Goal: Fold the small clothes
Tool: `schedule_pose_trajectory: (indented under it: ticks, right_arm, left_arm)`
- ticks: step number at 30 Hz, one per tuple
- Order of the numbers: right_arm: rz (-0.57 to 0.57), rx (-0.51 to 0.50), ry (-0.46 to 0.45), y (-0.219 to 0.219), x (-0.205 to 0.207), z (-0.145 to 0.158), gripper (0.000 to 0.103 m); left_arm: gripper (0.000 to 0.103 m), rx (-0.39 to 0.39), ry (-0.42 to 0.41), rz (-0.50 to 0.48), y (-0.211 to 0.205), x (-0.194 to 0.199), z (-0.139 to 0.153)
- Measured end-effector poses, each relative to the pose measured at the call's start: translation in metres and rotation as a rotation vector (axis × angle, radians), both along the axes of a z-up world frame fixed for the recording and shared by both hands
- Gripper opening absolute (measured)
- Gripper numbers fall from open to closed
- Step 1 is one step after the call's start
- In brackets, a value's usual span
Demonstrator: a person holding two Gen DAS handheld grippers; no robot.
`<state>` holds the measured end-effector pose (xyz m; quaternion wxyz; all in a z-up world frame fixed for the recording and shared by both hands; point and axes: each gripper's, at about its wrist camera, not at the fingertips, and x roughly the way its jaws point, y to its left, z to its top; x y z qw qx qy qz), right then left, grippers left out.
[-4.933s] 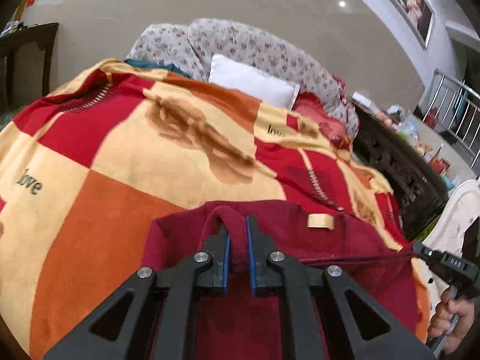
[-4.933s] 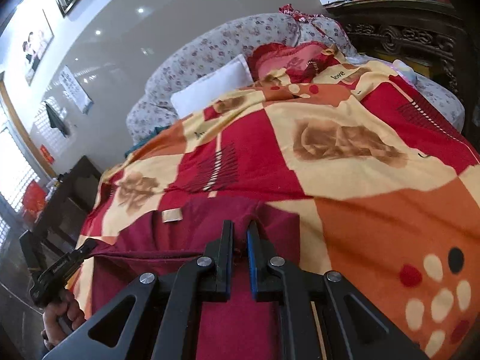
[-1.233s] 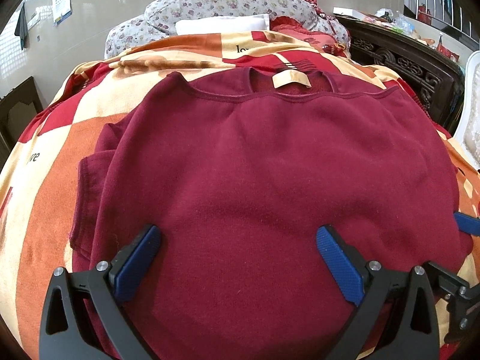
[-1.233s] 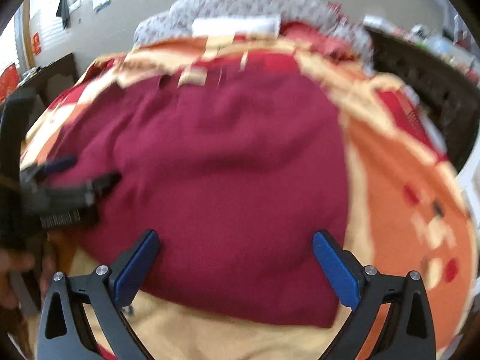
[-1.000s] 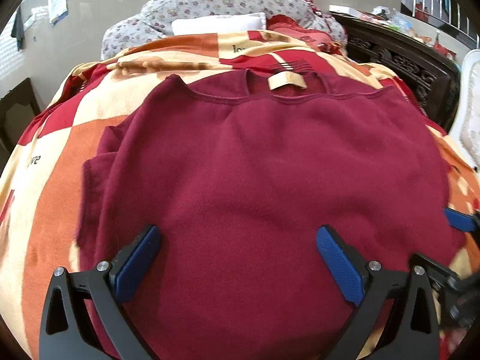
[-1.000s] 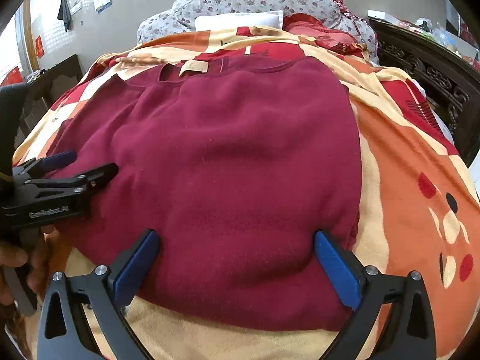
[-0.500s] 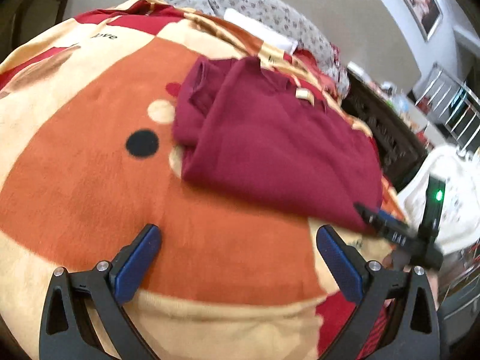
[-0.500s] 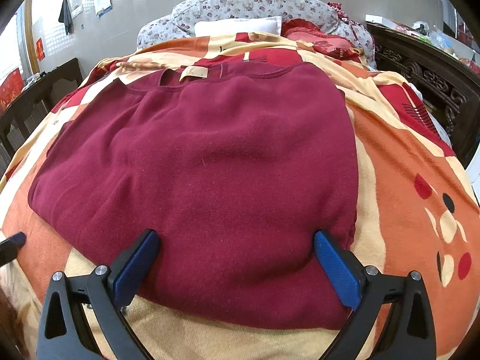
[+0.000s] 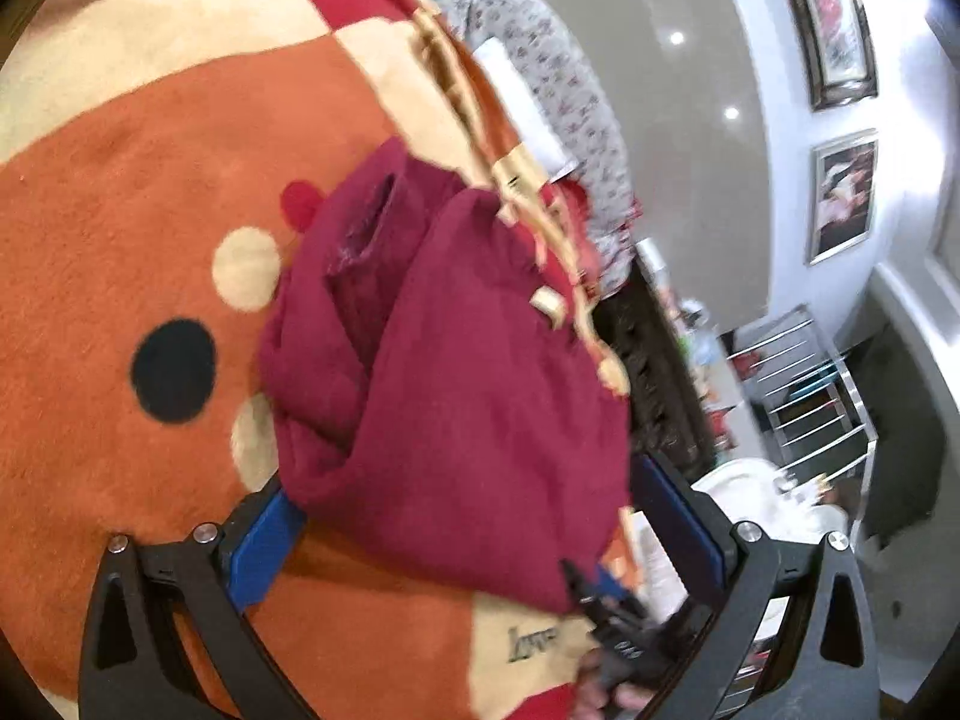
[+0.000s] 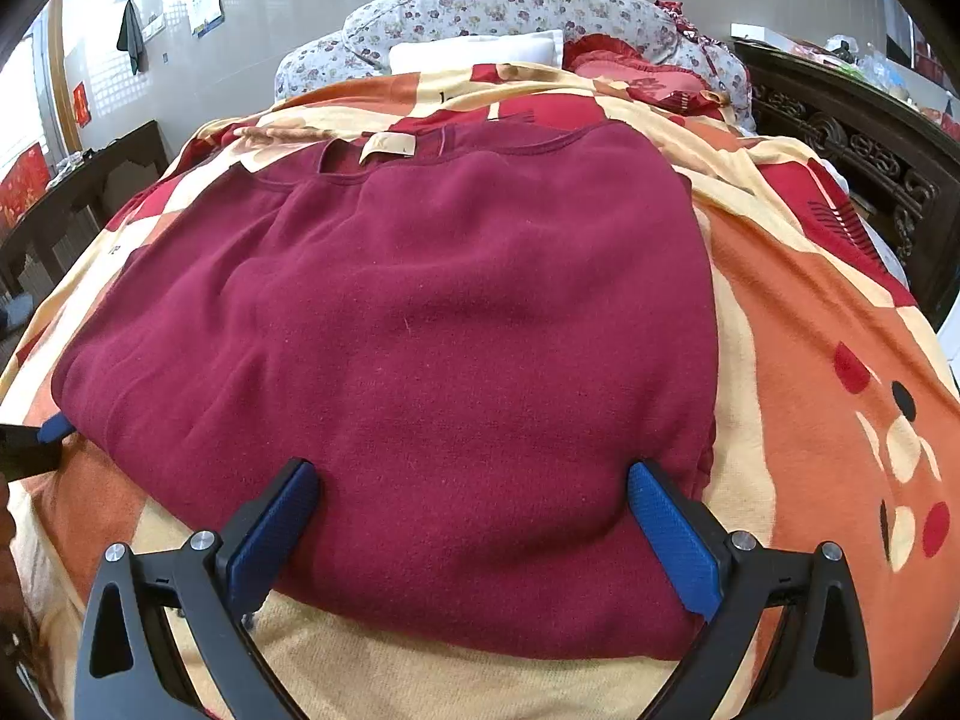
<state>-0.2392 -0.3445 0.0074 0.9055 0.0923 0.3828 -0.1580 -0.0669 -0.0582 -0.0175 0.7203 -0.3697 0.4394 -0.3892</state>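
A maroon sweater (image 10: 432, 336) lies flat on the patterned blanket (image 10: 828, 372), neckline and tan label (image 10: 384, 147) at the far end. My right gripper (image 10: 474, 534) is open, its blue pads either side of the near hem. In the left wrist view the sweater (image 9: 468, 384) shows from its left side, with a sleeve folded in along the edge. My left gripper (image 9: 468, 528) is open at the sweater's near left corner. The right gripper (image 9: 612, 612) also shows at the lower right of that view.
The bed carries a white pillow (image 10: 474, 51) and floral cushions (image 10: 510, 6) at the head. A dark carved wooden cabinet (image 10: 852, 138) stands along the right side. Dark furniture (image 10: 78, 192) stands to the left.
My left gripper has swung round to the sweater's left side and closer to its corner. My right gripper stays at the near hem. Both stay open.
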Motion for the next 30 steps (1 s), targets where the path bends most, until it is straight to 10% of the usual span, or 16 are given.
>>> schedule_pose_trajectory:
  ticks: [11,17,23,30]
  right_arm:
    - [-0.001,0.000,0.000,0.000,0.000,0.000,0.103]
    - [-0.002,0.000,0.004,0.000,0.000,0.000,0.103]
    - [0.038,0.024,-0.062,0.011,0.002,0.058,0.103]
    - [0.302,0.412,-0.111,0.030,0.089,0.123,0.103]
  left_arm:
    - [0.100,0.233,-0.193,0.123,-0.006,-0.020,0.016]
    - [0.037,0.421,-0.329,0.209,-0.013,-0.032,0.025]
    - [0.020,0.426,-0.358,0.216,-0.007,-0.041,0.021]
    - [0.009,0.338,-0.362,0.176,-0.006,-0.039,0.019]
